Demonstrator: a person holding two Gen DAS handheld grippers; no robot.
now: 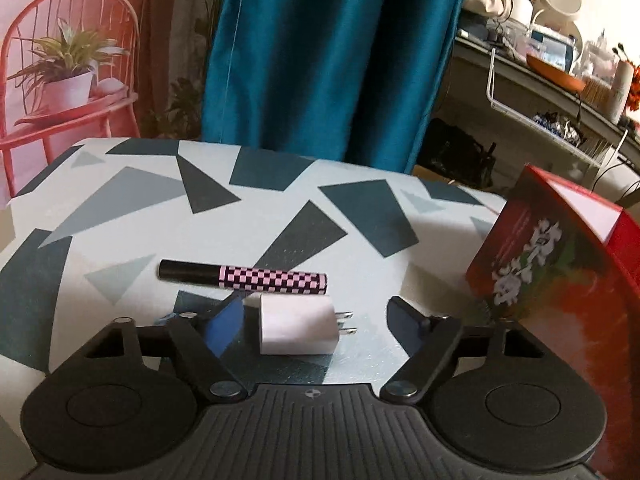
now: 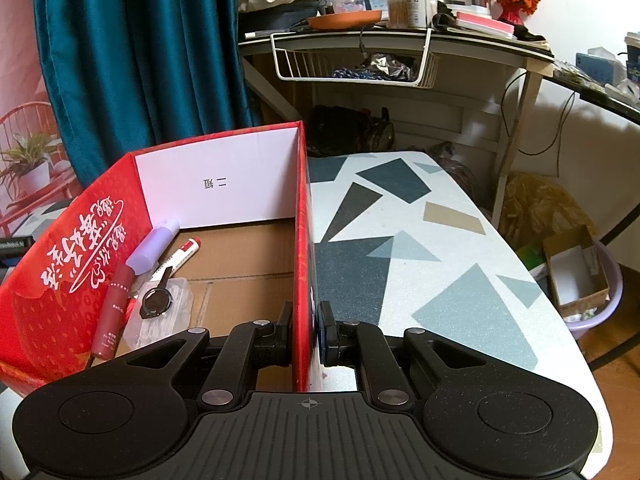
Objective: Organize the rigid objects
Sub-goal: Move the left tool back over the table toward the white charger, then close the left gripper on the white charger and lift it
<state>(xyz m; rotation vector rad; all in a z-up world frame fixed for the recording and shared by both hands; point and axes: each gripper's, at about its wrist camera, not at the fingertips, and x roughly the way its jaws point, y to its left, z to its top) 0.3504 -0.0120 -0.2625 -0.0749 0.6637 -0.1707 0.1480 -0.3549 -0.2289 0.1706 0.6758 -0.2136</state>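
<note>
In the left wrist view a white plug charger (image 1: 298, 329) lies on the patterned table (image 1: 360, 216), prongs pointing right, between the fingers of my open left gripper (image 1: 308, 320). A pink-and-black checkered pen (image 1: 244, 278) lies just beyond it. The red cardboard box (image 1: 560, 256) stands at the right. In the right wrist view my right gripper (image 2: 306, 330) is shut on the box's right wall (image 2: 304, 240). Inside the box lie a purple tube (image 2: 154, 244), a dark red tube (image 2: 112, 312), a white marker (image 2: 182, 256) and a clear bag with a black ring (image 2: 160, 304).
A teal curtain (image 1: 320, 60) hangs behind the table. A cluttered desk (image 2: 400, 36) with a wire basket (image 2: 352, 64) stands beyond the table's far end. A purple basin (image 2: 584, 280) with a carton sits on the floor at the right.
</note>
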